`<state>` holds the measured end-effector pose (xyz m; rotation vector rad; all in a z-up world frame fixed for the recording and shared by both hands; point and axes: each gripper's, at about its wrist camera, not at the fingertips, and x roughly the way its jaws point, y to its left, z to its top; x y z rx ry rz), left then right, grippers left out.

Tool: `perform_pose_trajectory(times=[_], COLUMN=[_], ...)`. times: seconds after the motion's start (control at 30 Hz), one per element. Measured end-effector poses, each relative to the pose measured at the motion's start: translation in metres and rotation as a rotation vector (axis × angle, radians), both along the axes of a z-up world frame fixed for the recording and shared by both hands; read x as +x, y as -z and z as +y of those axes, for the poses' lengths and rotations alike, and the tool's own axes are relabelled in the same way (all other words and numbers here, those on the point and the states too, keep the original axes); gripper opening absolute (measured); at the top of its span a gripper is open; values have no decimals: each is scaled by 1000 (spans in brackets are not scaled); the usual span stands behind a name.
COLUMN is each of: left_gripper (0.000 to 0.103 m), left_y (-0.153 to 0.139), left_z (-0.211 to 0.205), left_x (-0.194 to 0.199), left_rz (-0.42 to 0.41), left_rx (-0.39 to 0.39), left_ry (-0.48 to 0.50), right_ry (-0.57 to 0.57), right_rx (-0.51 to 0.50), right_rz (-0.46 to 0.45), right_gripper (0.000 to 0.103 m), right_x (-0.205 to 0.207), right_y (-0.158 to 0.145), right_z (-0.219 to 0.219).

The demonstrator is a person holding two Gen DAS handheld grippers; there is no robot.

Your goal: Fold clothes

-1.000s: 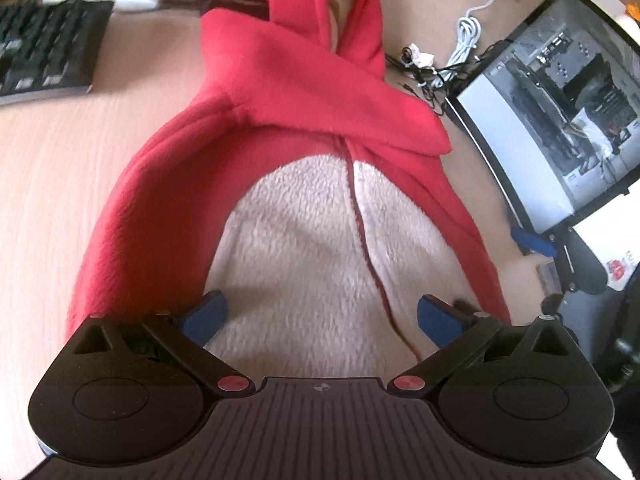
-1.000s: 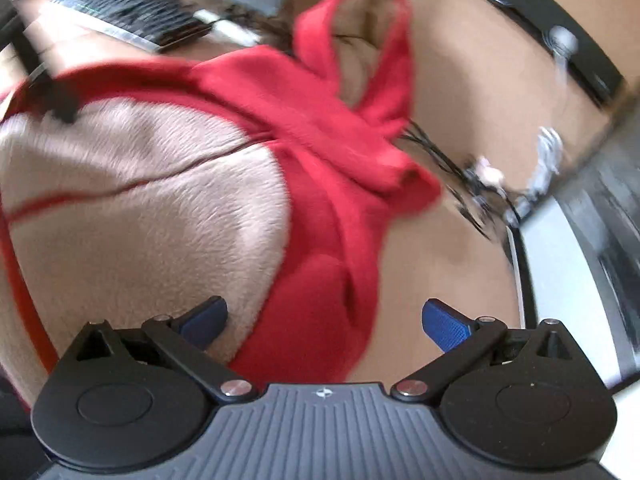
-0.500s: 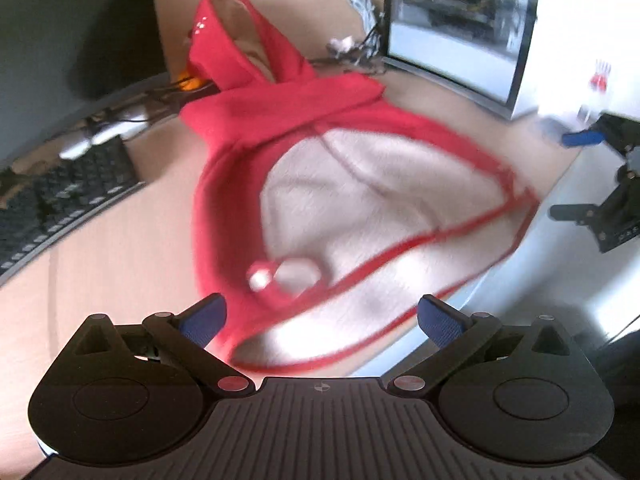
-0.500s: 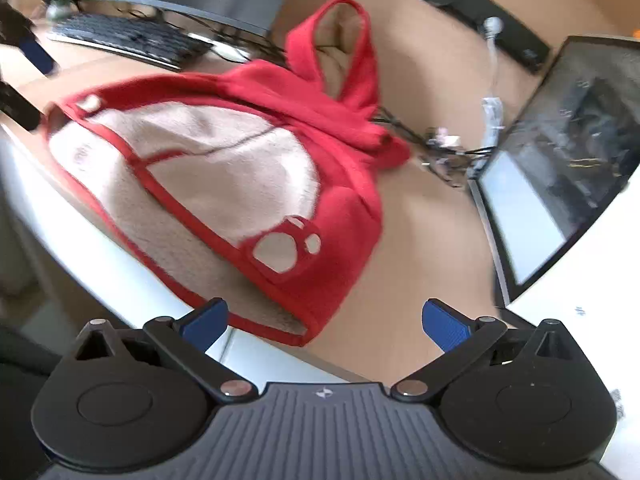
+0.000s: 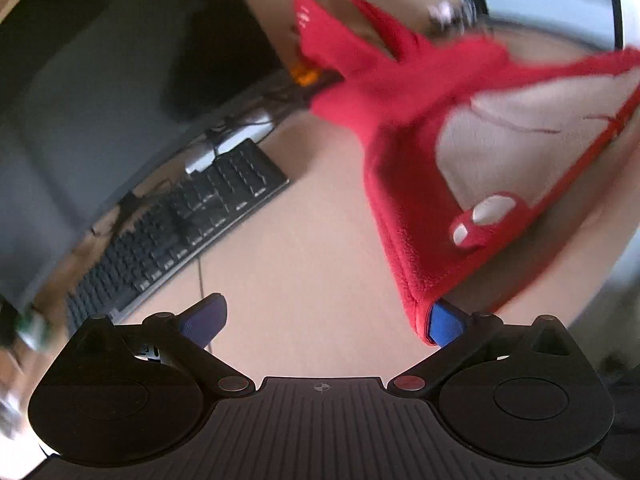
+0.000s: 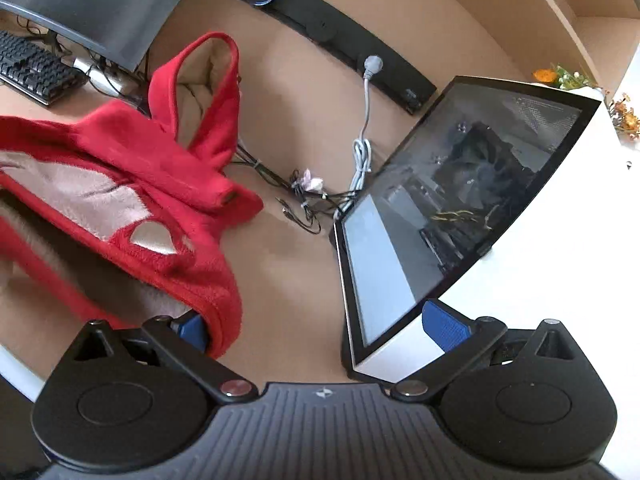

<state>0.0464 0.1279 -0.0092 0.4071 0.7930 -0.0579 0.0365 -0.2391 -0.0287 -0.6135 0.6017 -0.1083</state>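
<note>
Red fleece, a small hooded garment (image 5: 404, 216) with a cream pile lining, is lying on the wooden desk (image 5: 300, 248), its hood (image 6: 208, 92) standing up toward the back wall. Both hand-held grippers are sitting at its near hem, one at each corner, and both are spread wide with nothing clamped between their fingers.

On the left gripper (image 5: 320, 320), the hem corner is draping over the inner face of the right-hand blue fingertip (image 5: 446, 322) and touching it, while the other fingertip is standing well apart over bare wood. On the right gripper (image 6: 316, 326), the mirror case: the hem is curling against the left-hand blue fingertip (image 6: 192, 328) and covering most of it, and the far fingertip is hanging in front of the glass-sided computer case (image 6: 440, 208).

Motion is smearing the left wrist view, so the fabric's upper edge and the cables behind it are hard to read. The garment is running out of frame on the left of the right wrist view. A black keyboard (image 5: 176, 232) is lying beside the garment, a dark monitor (image 6: 92, 0) behind it.
</note>
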Motion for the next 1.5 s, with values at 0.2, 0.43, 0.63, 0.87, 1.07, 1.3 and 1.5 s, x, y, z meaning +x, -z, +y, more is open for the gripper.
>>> perform_pose_trajectory(times=[0.2,0.43,0.63,0.87,1.07,1.3,1.5], left_gripper=[103,103,103,103,103,103,103], left_y=[0,-26,19,47,51,18,9], left_z=[-13,-31,-91,-114,-113,-48,55], left_x=[-19,50,122,166,211,226,193], left_rz=[222,104,25,2,-66,-203,-191], left_rx=[-286,-430,-170,100,176,54,-2], left_ry=[249,249,214,199,120,-202,-581], right_ry=[-164,-123,-143,-217,-289,-392,-487], right_rx=[295,634,461,320,272,131,47], right_rz=[221,132,181,247,248,212,186], right_gripper=[103,103,103,103,103,103,103], right_x=[-6,80,140,166,169,162,162], right_y=[0,-28,27,72,78,78,68], right_z=[-13,-32,-4,14,24,41,64])
